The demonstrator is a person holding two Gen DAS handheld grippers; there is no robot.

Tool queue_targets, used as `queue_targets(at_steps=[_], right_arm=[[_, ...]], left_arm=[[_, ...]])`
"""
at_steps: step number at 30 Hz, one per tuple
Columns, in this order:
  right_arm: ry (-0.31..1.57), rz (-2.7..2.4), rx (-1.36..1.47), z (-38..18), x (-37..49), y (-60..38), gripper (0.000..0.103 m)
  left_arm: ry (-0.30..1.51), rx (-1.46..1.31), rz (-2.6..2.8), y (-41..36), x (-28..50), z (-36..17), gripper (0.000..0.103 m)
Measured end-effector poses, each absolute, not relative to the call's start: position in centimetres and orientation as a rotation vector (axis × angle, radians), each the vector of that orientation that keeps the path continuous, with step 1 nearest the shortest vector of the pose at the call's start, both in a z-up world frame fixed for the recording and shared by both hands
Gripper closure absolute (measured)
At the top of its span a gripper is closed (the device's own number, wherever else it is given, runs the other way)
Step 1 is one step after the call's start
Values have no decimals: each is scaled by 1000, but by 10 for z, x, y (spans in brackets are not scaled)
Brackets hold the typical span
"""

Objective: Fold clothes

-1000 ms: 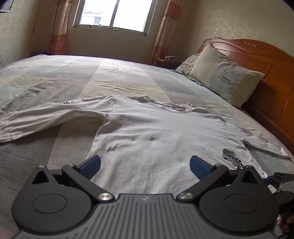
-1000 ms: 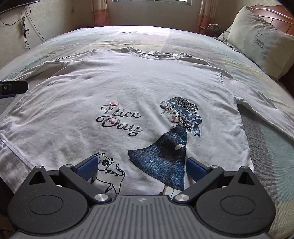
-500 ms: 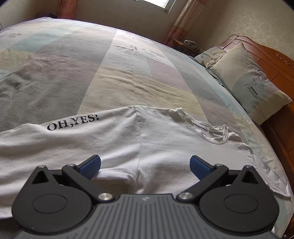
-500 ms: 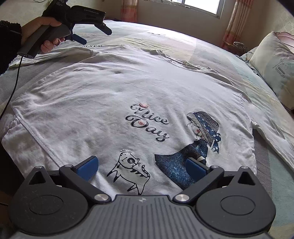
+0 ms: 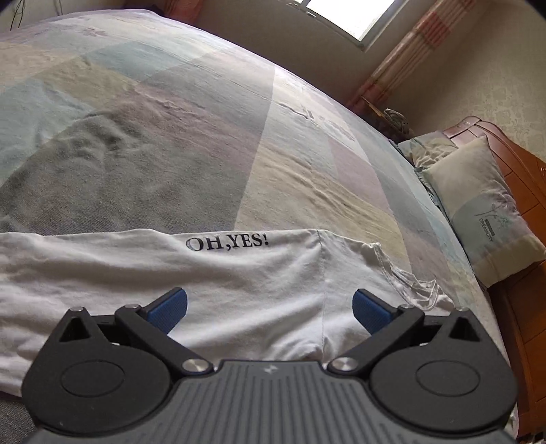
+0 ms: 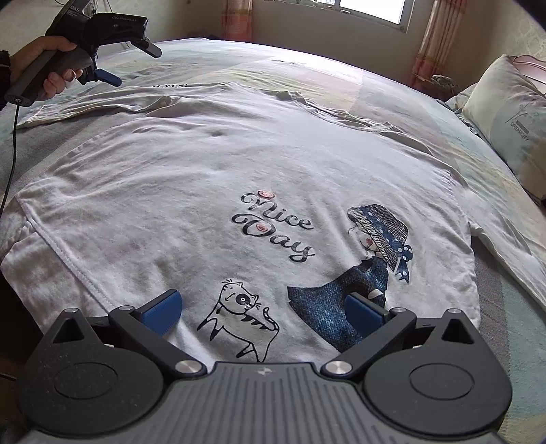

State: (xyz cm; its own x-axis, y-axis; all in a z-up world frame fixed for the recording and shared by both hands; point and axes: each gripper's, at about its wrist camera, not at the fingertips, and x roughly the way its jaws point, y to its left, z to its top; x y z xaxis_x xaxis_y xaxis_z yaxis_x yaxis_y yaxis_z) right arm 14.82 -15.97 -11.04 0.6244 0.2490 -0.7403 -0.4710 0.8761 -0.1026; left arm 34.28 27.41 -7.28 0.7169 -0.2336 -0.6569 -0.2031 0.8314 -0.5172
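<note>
Both grippers, left gripper [image 5: 269, 307] and right gripper [image 6: 262, 312], have fingers spread; next pinch that "OH,YES!" sleeve [image 5: 143, 269] and fold it inward across the T-shirt [image 6: 211, 164].

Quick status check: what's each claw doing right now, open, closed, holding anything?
Left claw: open, holding nothing, above the shirt's sleeve.
Right claw: open, empty, over the white shirt.

Daylit window [image 6: 370, 10], striped curtains [image 6: 428, 41], wooden headboard [image 5: 522, 177], patchwork bedspread [image 5: 170, 119].

Soft daylight from window [image 6: 370, 8], fisheye-warped edges, sharp.
</note>
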Motion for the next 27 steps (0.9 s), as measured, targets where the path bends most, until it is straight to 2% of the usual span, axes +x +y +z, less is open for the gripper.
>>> queue_targets(at_steps=[3, 13, 20, 25, 27], right_arm=[[796, 421, -294, -111, 149, -160, 0], [814, 443, -237, -114, 157, -161, 0], [791, 436, -250, -111, 154, -158, 0], [717, 436, -280, -103, 147, -154, 0], [693, 442, -279, -100, 146, -154, 0]], left_arm=[[820, -721, -51, 287, 362, -91, 1], [779, -657, 59, 288, 431, -106, 1], [865, -555, -108, 241, 412, -81, 1], [997, -435, -185, 210, 410, -96, 1], [959, -429, -153, 219, 413, -100, 1]])
